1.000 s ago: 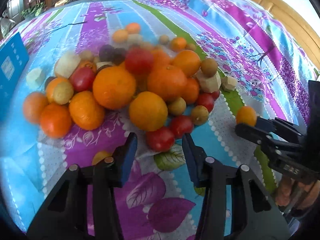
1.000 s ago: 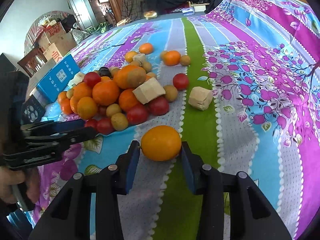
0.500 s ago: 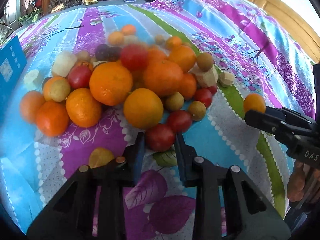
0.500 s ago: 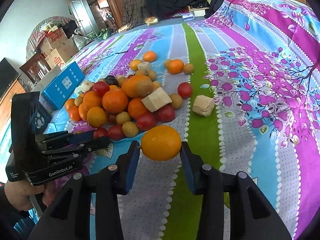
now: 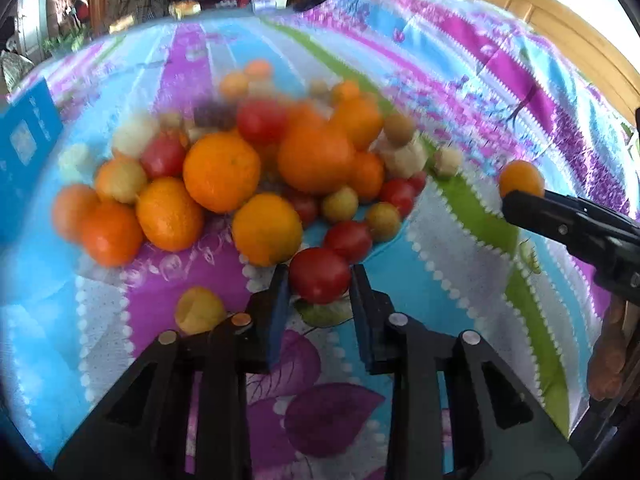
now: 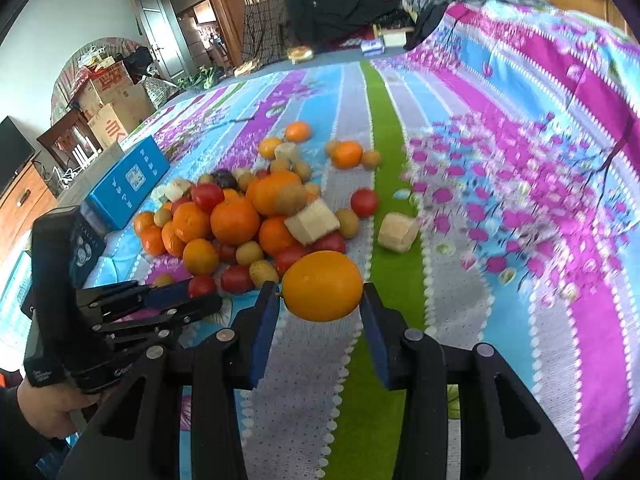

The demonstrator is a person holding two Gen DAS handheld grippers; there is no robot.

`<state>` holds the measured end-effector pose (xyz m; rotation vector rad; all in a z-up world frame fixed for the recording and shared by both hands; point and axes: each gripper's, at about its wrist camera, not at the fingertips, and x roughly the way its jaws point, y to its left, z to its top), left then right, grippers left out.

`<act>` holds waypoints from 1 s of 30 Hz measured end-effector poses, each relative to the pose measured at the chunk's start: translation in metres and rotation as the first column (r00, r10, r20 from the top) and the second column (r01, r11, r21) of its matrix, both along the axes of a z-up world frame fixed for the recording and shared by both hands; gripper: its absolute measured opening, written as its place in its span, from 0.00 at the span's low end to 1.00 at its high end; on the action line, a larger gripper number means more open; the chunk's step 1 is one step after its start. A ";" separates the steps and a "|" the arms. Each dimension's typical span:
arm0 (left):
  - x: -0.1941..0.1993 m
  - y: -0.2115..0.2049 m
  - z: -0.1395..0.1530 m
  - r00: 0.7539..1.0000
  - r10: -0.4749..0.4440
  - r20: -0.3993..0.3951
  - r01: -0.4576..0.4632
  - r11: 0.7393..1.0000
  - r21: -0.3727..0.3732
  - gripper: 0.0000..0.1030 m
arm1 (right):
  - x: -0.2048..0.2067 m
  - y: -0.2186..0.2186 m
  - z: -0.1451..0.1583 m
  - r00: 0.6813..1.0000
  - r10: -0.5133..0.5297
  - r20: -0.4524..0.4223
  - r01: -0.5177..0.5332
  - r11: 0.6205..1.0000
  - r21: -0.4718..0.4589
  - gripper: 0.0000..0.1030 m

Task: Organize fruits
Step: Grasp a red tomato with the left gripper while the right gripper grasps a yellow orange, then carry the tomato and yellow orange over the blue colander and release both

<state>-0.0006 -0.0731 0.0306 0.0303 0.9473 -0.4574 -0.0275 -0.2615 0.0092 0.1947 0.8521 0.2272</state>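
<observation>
left tongs clamp a red tomato at the near edge of the fruit pile, right tongs grip an orange just right of the pile, above the bed.

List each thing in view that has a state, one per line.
Left gripper: shut on the red tomato.
Red tomato: held between the jaws.
Right gripper: shut on the orange.
Orange: held, apart from the pile.
Fruit pile: heaped on the bedsheet.

Wooden door and stacked cardboard boxes — clothes heaped behind the floral bedspread.
</observation>
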 end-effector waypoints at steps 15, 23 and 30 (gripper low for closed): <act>-0.076 0.123 0.189 0.862 0.351 0.366 -0.391 0.919 0.040 0.30 | -0.027 0.083 0.170 0.951 0.027 0.307 0.002 0.995 -0.096 0.44; -0.125 0.205 0.241 0.750 0.510 0.421 -0.564 0.826 0.003 0.31 | -0.055 0.162 0.236 0.907 0.150 0.393 -0.126 0.988 -0.087 0.44; -0.156 0.261 0.259 0.661 0.608 0.441 -0.672 0.740 -0.013 0.31 | -0.076 0.239 0.271 0.859 0.279 0.430 -0.266 0.960 -0.090 0.44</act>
